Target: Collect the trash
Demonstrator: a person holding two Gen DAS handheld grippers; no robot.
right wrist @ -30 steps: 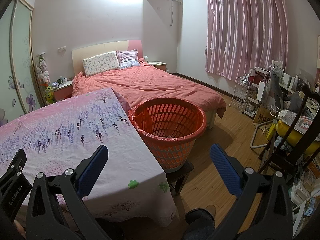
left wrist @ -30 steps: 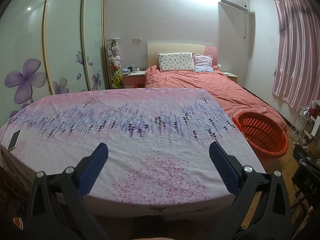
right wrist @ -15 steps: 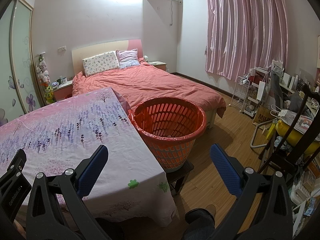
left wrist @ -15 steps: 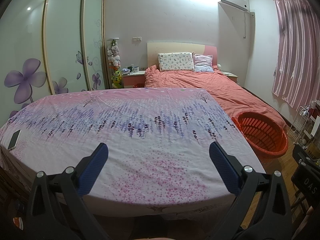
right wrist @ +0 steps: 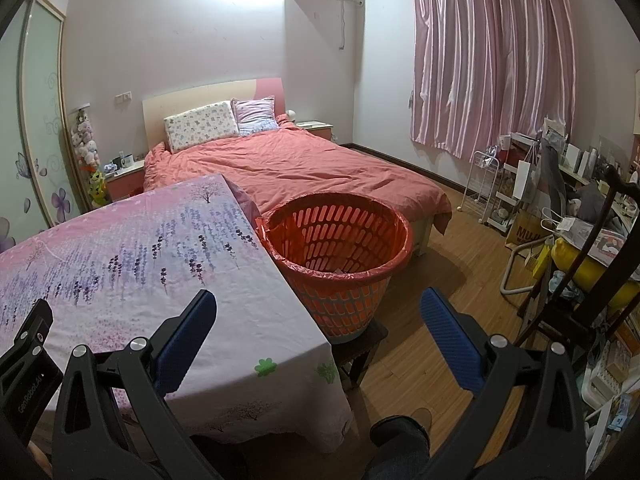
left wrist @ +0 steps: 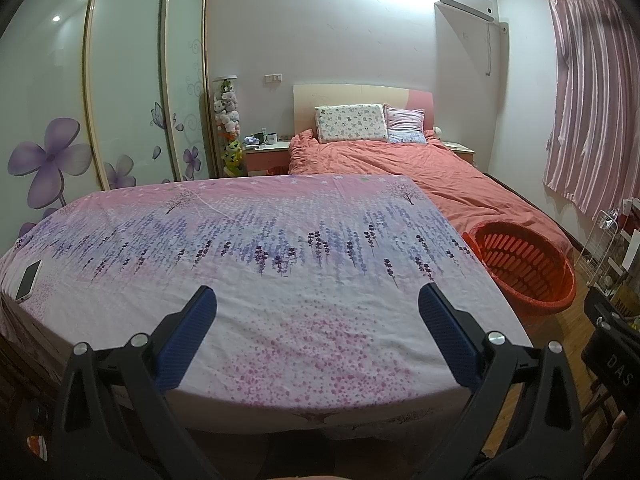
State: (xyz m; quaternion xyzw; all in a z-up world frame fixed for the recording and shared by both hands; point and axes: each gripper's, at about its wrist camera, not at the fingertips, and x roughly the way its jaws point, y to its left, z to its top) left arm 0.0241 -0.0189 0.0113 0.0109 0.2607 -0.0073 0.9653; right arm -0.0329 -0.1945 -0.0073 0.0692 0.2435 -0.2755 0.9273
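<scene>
Hovering above a table draped in a floral cloth [left wrist: 280, 280], the left gripper [left wrist: 316, 316] and right gripper [right wrist: 318, 316] both gape wide, holding nothing. An orange basket [right wrist: 340, 276] lined with a bag stands just beside the table's right edge. No trash shows on the cloth; only a phone [left wrist: 28, 280] lies at its left edge, which risks being grabbed by mistake.

The orange slatted basket [right wrist: 340, 264], lined with a red bag, stands upright just beside the table's corner.
</scene>
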